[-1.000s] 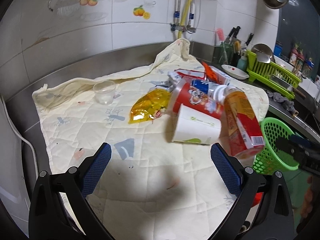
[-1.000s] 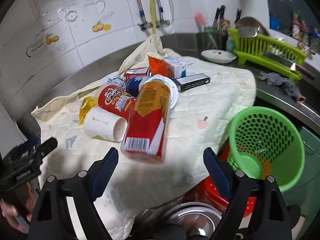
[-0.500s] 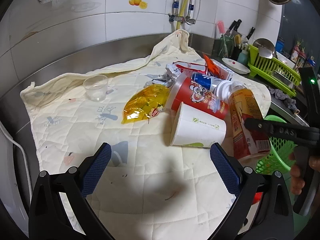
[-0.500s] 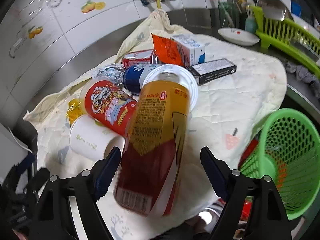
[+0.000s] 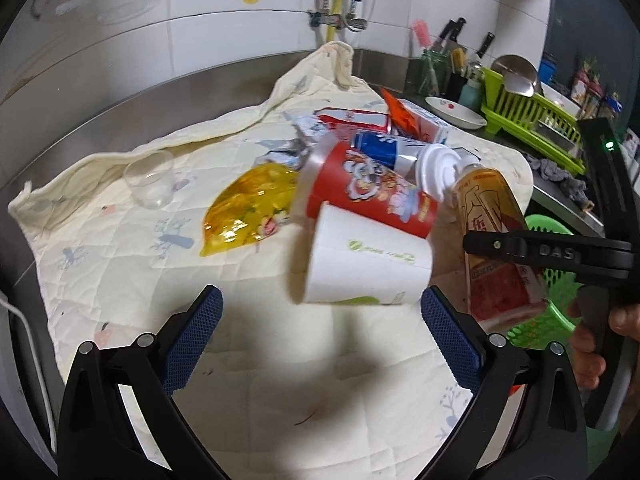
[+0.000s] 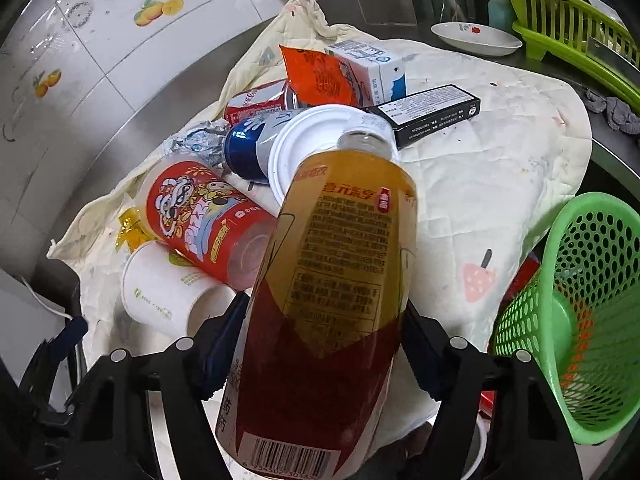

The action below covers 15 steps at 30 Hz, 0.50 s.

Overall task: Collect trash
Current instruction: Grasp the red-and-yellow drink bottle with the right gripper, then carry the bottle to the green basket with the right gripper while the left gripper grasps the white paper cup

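Bright overhead light, soft shadows on the quilted cloth [image 5: 280, 392], fisheye-warped dark edges, slight blur.

The black arm of the right tongs [image 5: 560, 254] reads "DAS". The bottle [image 6: 332, 300] carries a barcode, its digits beginning "6 934502". The label's Chinese print is too small to read.

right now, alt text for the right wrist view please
The right gripper closes around a lying tea bottle with a yellow-and-red label. Behind it on the quilted cloth sit a paper cup, red snack canister, cans and cartons; a green mesh basket waits at right.
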Each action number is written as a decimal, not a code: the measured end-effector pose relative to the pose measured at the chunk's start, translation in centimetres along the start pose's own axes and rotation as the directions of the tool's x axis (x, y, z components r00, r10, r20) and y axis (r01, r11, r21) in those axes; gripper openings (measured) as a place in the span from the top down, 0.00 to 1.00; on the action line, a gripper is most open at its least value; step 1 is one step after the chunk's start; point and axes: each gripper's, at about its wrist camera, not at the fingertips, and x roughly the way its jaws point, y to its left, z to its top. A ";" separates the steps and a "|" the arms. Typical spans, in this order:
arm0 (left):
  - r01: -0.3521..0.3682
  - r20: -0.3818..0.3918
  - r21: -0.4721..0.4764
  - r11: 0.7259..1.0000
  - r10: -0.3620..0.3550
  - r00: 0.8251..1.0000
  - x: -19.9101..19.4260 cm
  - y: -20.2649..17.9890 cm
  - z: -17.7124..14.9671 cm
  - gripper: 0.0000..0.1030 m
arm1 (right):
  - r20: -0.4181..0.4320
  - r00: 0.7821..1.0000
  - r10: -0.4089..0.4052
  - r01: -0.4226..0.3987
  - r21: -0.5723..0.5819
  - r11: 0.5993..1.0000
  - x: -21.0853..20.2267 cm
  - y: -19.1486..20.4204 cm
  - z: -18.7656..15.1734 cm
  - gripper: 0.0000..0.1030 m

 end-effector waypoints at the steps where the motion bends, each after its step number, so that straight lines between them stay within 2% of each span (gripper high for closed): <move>1: 0.005 -0.004 0.007 1.000 -0.005 1.000 0.3 -0.4 0.1 0.05 | 0.003 1.000 0.008 -0.008 0.002 1.000 -0.3 -0.2 -0.1 0.35; 9: 0.024 -0.029 0.066 0.997 -0.022 0.999 2.4 -2.5 0.7 0.05 | 0.032 0.998 0.055 -0.055 0.006 0.998 -2.9 -1.4 -1.2 0.37; 15: 0.011 -0.050 0.134 0.991 -0.005 0.999 3.9 -3.9 0.9 0.05 | 0.003 0.996 0.088 -0.088 0.019 0.996 -2.3 -1.8 -1.5 0.37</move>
